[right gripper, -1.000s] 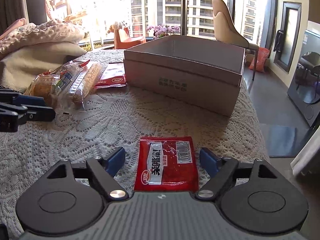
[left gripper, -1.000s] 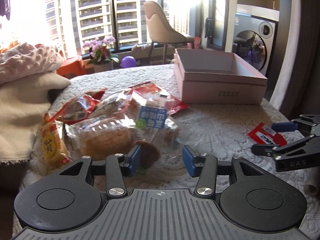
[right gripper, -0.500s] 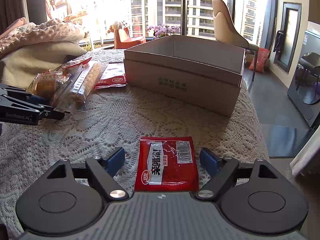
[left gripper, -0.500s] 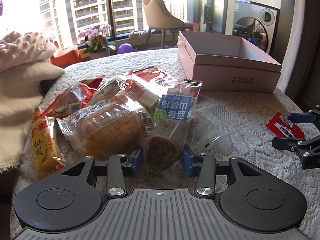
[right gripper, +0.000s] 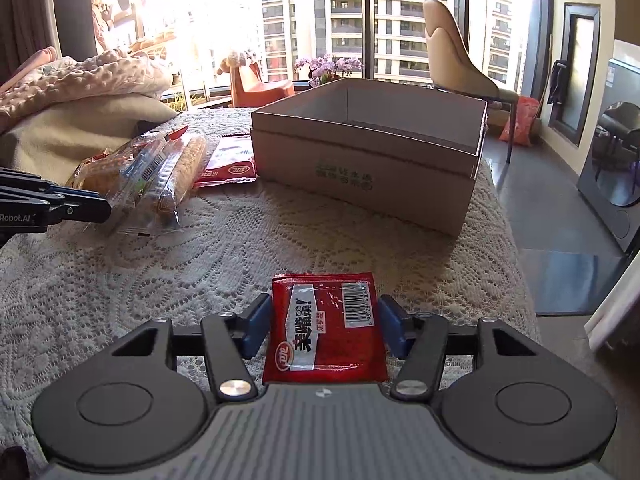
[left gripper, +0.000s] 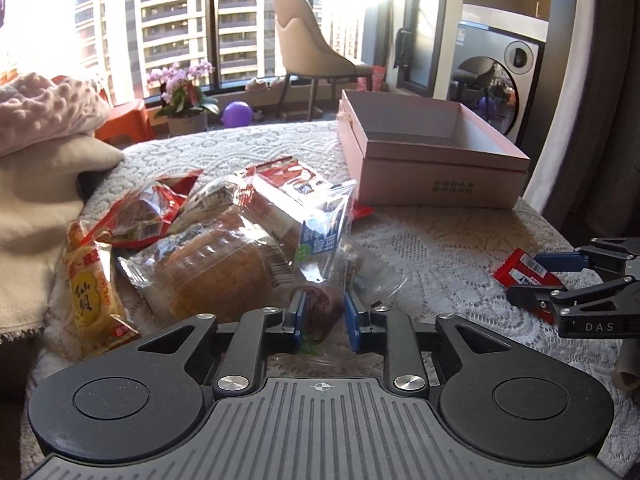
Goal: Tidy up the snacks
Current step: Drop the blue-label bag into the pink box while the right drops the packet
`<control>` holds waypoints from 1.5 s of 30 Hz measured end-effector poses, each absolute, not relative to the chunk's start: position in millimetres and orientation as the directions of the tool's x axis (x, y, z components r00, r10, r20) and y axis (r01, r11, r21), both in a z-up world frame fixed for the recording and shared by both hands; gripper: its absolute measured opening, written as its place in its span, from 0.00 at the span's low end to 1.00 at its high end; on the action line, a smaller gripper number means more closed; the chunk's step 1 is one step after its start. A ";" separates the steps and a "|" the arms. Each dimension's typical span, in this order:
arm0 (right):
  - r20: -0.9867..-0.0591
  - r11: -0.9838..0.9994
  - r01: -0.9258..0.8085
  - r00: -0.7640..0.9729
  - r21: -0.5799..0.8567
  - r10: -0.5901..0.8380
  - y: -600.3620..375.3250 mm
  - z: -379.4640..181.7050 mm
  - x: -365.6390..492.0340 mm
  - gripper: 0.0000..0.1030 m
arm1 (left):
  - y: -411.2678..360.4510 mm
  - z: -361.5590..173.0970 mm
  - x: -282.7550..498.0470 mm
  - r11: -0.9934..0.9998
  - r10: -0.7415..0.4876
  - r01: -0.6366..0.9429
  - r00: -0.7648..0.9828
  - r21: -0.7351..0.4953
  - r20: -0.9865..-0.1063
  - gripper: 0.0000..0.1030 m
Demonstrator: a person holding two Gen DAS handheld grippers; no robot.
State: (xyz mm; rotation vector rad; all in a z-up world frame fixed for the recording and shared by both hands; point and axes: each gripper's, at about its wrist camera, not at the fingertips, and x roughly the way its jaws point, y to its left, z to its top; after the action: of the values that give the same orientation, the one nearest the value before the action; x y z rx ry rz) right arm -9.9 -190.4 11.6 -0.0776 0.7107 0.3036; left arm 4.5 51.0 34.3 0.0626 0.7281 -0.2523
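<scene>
My left gripper is shut on a clear packet with a blue label and a brown cake at the near edge of a snack pile. My right gripper is open, its blue pads touching or nearly touching both sides of a flat red packet lying on the lace cloth. The same red packet and right gripper show at the right of the left wrist view. An open pink box stands behind; it also shows in the right wrist view.
Folded blankets lie at the left of the table. A red and white packet lies by the box's left side. The table edge drops off at the right. A chair and a washer stand beyond.
My left gripper has closed on the blue-label packet and its top has tilted. My right gripper's jaws have narrowed onto the red packet's sides.
</scene>
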 end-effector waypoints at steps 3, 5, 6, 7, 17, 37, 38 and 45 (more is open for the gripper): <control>-0.652 0.952 -0.307 0.717 0.019 0.245 -187.6 11.3 -10.0 0.59 | 47.1 25.7 17.1 0.972 -0.173 0.233 0.710 -0.004 -0.683 0.45; -0.652 0.951 -0.310 0.717 0.017 0.245 -186.9 11.1 -10.4 0.62 | 49.9 22.5 24.1 0.974 -0.176 0.224 0.703 -0.020 -0.689 0.45; -0.652 0.950 -0.311 0.717 0.017 0.246 -186.9 11.1 -10.5 0.63 | 51.8 20.7 27.3 0.972 -0.189 0.230 0.697 -0.034 -0.692 0.45; -0.653 0.949 -0.314 0.714 0.020 0.250 -186.7 11.1 -10.1 0.66 | 53.1 18.6 30.4 0.970 -0.203 0.238 0.685 -0.049 -0.699 0.45; -0.655 0.948 -0.317 0.711 0.025 0.256 -187.1 10.3 -9.3 0.71 | 55.7 14.9 20.9 0.966 -0.224 0.252 0.685 -0.062 -0.693 0.40; -0.323 0.965 -0.230 0.929 -0.123 0.180 -205.1 166.3 47.3 0.54 | -1.6 174.8 114.7 0.825 -0.564 0.491 0.746 -0.280 -0.355 0.45; -0.335 0.966 -0.229 0.925 -0.121 0.178 -204.5 168.4 61.7 0.57 | -4.1 160.8 139.9 0.808 -0.587 0.476 0.700 -0.347 -0.406 0.45; -0.539 0.975 -0.216 0.829 -0.059 0.151 -207.1 117.7 123.0 0.65 | 14.3 69.3 183.6 0.844 -0.535 0.368 0.628 -0.390 -0.565 0.44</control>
State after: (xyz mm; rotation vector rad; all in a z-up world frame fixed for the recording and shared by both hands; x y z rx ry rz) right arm 123.0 -207.1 117.7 -0.1191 0.5613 0.1954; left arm 183.6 14.3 69.3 -0.2471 0.7251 -0.5237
